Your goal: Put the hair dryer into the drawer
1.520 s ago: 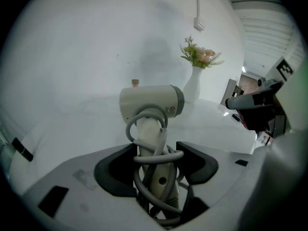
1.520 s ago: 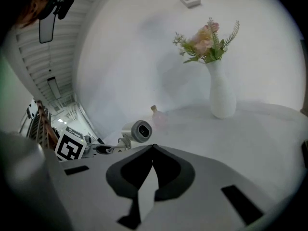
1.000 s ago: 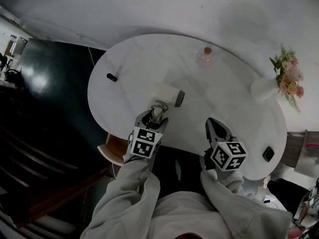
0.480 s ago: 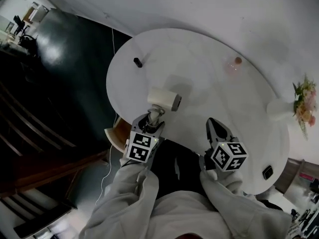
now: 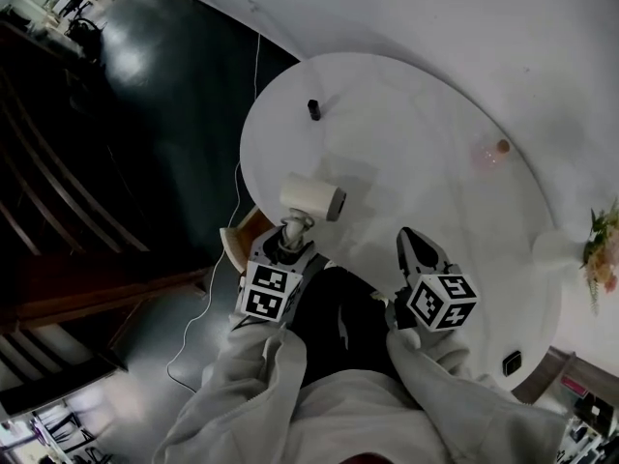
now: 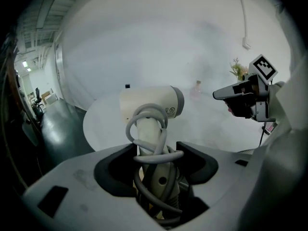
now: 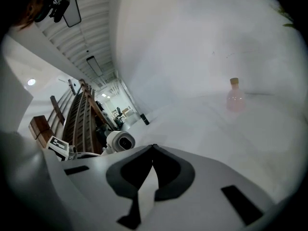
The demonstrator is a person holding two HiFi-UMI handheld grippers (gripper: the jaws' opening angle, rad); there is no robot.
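The cream hair dryer [image 5: 311,195] hangs over the white table's [image 5: 406,133] near left edge. My left gripper [image 5: 291,230] is shut on its handle, which has the grey cord [image 6: 153,150] wound round it. In the left gripper view the dryer's head [image 6: 150,103] stands upright above the jaws of the left gripper [image 6: 155,152]. Just left of that gripper, a tan open drawer [image 5: 235,244] sticks out from under the table edge. My right gripper [image 5: 407,237] hovers over the near edge further right. In its own view the right gripper [image 7: 153,147] is shut and holds nothing.
On the table are a small black cylinder [image 5: 313,109] at the far left, a pink corked bottle [image 5: 490,155] at the far right and a white vase with flowers [image 5: 595,254]. A small black item [image 5: 511,362] lies near the right end. A white cable [image 5: 208,317] runs over the dark floor.
Both grippers have moved left along the table's near edge, and the left one carried the dryer with it. The dryer now hangs by the table's left corner, beside the drawer.
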